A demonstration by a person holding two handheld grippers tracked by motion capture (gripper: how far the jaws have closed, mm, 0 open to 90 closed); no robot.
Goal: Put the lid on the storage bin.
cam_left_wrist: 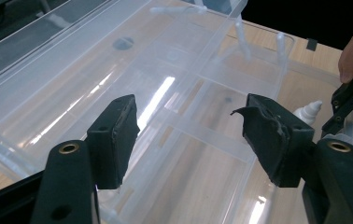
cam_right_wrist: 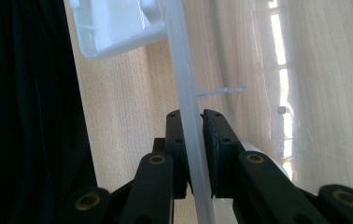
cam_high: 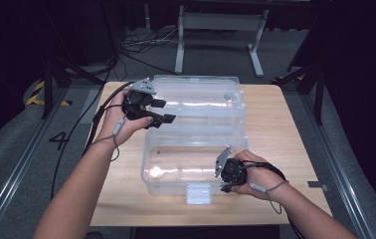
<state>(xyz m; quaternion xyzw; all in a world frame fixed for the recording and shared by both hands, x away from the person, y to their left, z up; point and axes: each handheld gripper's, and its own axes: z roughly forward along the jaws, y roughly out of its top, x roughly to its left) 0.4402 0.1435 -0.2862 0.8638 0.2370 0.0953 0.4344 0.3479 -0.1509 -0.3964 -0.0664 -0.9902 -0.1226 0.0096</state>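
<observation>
Where the tabletop (cam_high: 285, 129) meets its near edge, a white latch (cam_high: 198, 193) hangs from the front wall of a clear plastic storage box (cam_high: 176, 169). Just right of that latch, the right gripper (cam_high: 227, 180) has its jaws pinched shut on the box's front rim; in the right gripper view the thin translucent wall runs up between the two black pads, with the latch (cam_right_wrist: 118, 28) above and left of them. The right hand (cam_high: 258, 177) sits off the box's near right corner, a cable trailing back along the forearm.

The box stands open in the middle of the wooden tabletop, its base toward the near edge and its hinged clear lid (cam_high: 201, 97) laid back toward the far edge.

Farther off, over the lid's left end, the left gripper (cam_high: 163, 111) is held in the left hand (cam_high: 121, 122) with its jaws spread wide and holding nothing. The left gripper view looks between those parted pads down into the box (cam_left_wrist: 184, 116).

Beyond the tabletop's far edge lies grey floor with cables (cam_high: 146, 42) and a metal stand's legs (cam_high: 218, 37).
</observation>
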